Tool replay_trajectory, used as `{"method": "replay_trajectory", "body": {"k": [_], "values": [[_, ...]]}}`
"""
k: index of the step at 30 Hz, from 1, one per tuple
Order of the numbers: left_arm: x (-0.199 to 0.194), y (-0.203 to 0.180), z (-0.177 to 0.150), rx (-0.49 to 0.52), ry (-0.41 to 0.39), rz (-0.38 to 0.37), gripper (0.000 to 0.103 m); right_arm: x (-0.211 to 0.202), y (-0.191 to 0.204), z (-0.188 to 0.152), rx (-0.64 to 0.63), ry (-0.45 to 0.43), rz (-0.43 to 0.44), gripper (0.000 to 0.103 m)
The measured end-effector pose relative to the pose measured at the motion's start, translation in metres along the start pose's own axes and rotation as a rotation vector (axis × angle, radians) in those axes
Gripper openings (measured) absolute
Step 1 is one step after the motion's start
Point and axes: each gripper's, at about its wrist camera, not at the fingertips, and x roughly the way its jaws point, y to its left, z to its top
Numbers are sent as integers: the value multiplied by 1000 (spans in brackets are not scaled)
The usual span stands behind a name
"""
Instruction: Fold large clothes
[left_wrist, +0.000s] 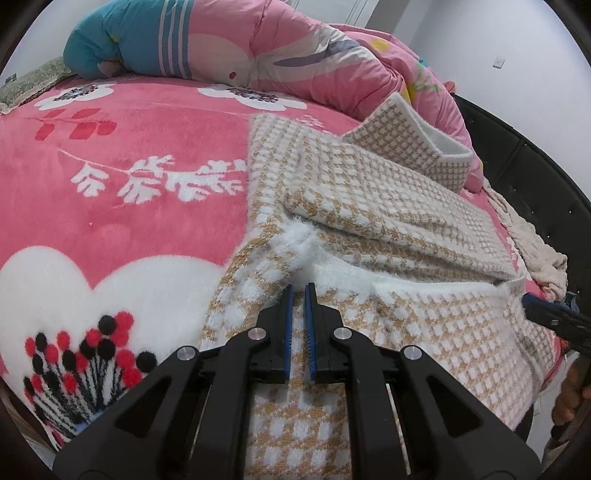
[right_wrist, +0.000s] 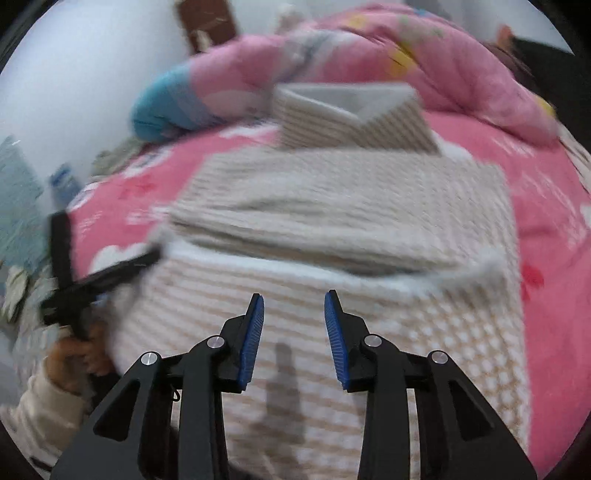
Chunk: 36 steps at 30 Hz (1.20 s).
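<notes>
My left gripper (left_wrist: 299, 291) pinches the checked sweater (left_wrist: 388, 229) on the bed (left_wrist: 110, 192). My right gripper (right_wrist: 294, 299) hangs wide apart, holding nothing.

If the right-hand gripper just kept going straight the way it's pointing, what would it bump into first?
Most likely the checked sweater. The right gripper hangs open just above its near, lower part, aimed toward the folded layers in the middle. The picture is blurred, so depth is uncertain, but nothing else lies between.

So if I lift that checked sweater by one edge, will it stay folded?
Probably not. The checked sweater sags in soft folds, so it likely droops and unfolds. Its fuzzy knit should grip well rather than slip. It looks thick, so perhaps heavy for one hand-held gripper; the right one is open.
</notes>
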Motion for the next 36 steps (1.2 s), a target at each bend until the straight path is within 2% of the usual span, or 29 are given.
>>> {"method": "replay_trajectory", "body": {"k": [2,4,5,9,12,14,16,17,20,21,22,23,26,28,30,31,32,33,34,36], "values": [[0,0,0,-1,0,0,8,22,14,-3,-49,50,3,33],[0,0,0,-1,0,-1,8,57,18,-14,-69,128,-46,33],[0,1,0,-1,1,0,8,64,17,-18,-74,115,-50,33],[2,1,0,-3,2,-3,8,42,19,-4,-24,113,-35,33],[1,0,0,-2,-1,-1,8,9,36,0,-71,43,-6,33],[1,1,0,-3,1,1,8,2,45,-2,-105,27,7,33],[1,1,1,-4,3,0,8,21,45,-12,-124,87,-32,34],[1,1,1,-2,2,-2,8,46,37,-23,-107,158,-50,35],[-7,-4,2,11,-8,7,9,46,34,-22,-84,134,-24,34],[-15,-9,2,29,-27,13,13,39,34,-18,-72,128,-24,34],[-23,-13,1,43,-45,7,18,32,34,-16,-63,120,-20,37],[-34,-20,0,62,-68,-22,19,19,35,-14,-59,95,-12,41],[-57,-39,-6,103,-85,-140,22,-14,32,-21,-74,29,-22,51],[-63,-59,-19,153,-49,-233,24,-20,33,-25,-95,28,-55,51],[-55,-75,-36,207,15,-263,25,-3,26,-32,-106,87,-99,51],[-47,-81,-45,229,51,-251,25,9,22,-40,-104,121,-121,53],[-34,-85,-54,249,106,-212,25,23,17,-48,-110,136,-140,58],[-22,-86,-60,254,152,-177,24,29,16,-49,-114,133,-141,59],[-13,-79,-64,220,170,-177,24,27,15,-47,-112,132,-137,59],[-15,-68,-56,139,171,-230,21,17,14,-39,-96,125,-138,59]]}}
